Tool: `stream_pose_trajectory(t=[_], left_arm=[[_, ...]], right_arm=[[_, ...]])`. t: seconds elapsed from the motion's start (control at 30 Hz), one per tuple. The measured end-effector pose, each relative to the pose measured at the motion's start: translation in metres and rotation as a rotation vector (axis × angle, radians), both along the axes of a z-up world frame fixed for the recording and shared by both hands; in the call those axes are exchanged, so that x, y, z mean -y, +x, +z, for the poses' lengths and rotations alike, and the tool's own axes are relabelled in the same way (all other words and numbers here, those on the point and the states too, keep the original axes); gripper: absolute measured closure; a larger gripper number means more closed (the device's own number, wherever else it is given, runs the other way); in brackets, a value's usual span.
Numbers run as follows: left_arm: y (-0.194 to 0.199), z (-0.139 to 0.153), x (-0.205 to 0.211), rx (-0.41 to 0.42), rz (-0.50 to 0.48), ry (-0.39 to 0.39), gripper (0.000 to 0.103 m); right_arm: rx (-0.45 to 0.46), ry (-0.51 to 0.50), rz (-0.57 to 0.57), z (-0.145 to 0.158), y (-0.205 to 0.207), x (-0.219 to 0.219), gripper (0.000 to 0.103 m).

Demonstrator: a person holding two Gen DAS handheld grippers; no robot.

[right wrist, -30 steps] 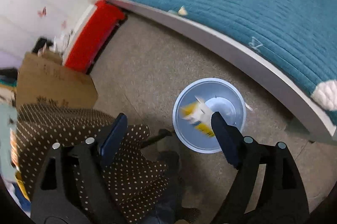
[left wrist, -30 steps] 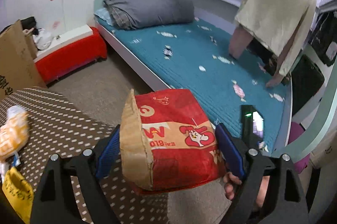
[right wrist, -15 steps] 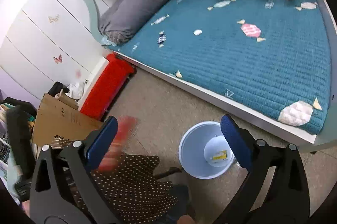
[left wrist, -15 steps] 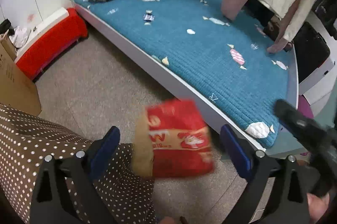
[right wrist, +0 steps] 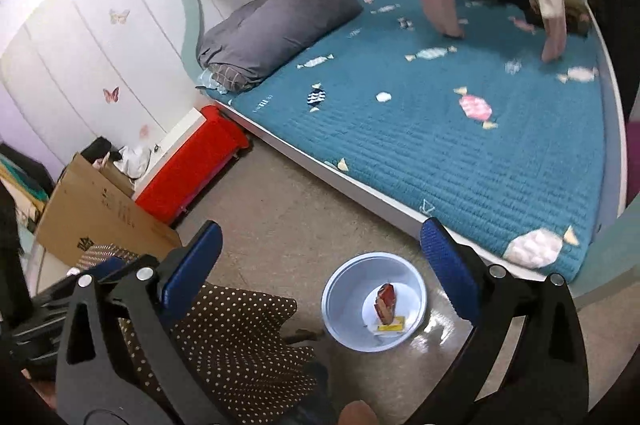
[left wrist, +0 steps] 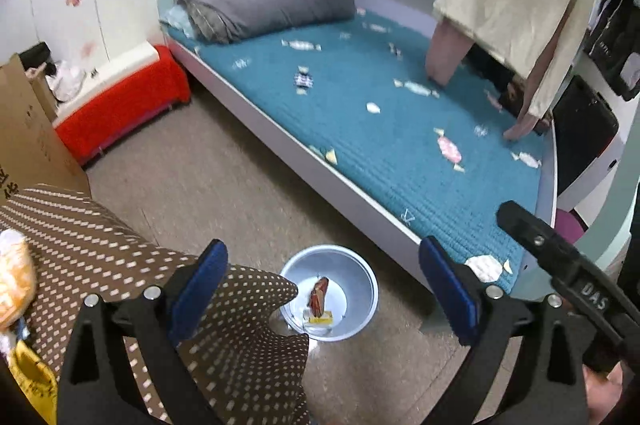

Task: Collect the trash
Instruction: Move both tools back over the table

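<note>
Both tongs, left and right, spread wide, empty. Red packet upright in the bin. Remaining wrappers on the dotted surface, left of left tongs, nearer those.

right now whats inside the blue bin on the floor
In the blue bin: a red snack bag standing on edge and a yellow-and-white wrapper flat on the bottom. Whatever lies beneath them is covered.
</note>
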State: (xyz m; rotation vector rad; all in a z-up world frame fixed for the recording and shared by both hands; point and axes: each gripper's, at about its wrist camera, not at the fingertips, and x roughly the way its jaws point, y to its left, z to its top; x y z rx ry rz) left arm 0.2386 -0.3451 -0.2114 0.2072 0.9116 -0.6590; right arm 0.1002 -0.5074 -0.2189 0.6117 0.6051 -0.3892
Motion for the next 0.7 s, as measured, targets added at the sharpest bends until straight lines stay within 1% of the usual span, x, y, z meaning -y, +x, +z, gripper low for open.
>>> stream_pose_trajectory(t=[0.1,0.3,0.47,0.57,0.7], left_arm=[[-0.014,0.020,-0.019,0.027,0.010,-0.043,0.009],[-0.043,0.051,-0.053,0.099,0.035,-0.088,0.009],[-0.066,0.074,-0.089,0.164,0.068,-0.112,0.009],[-0.075,0.082,-0.113,0.188,0.097,-0.121,0.009],[-0.085,0.089,-0.151,0.217,0.145,-0.111,0.009]], right_arm=[[0.013,-0.031,0.024,0.019,-0.004,-0.016,0.006],[0.058,-0.083,0.071,0.056,-0.012,-0.051,0.006],[0.062,-0.105,0.115,0.075,-0.013,-0.079,0.006],[0.070,-0.122,0.157,0.084,-0.012,-0.103,0.006],[0.070,-0.133,0.224,0.090,-0.008,-0.135,0.006]])
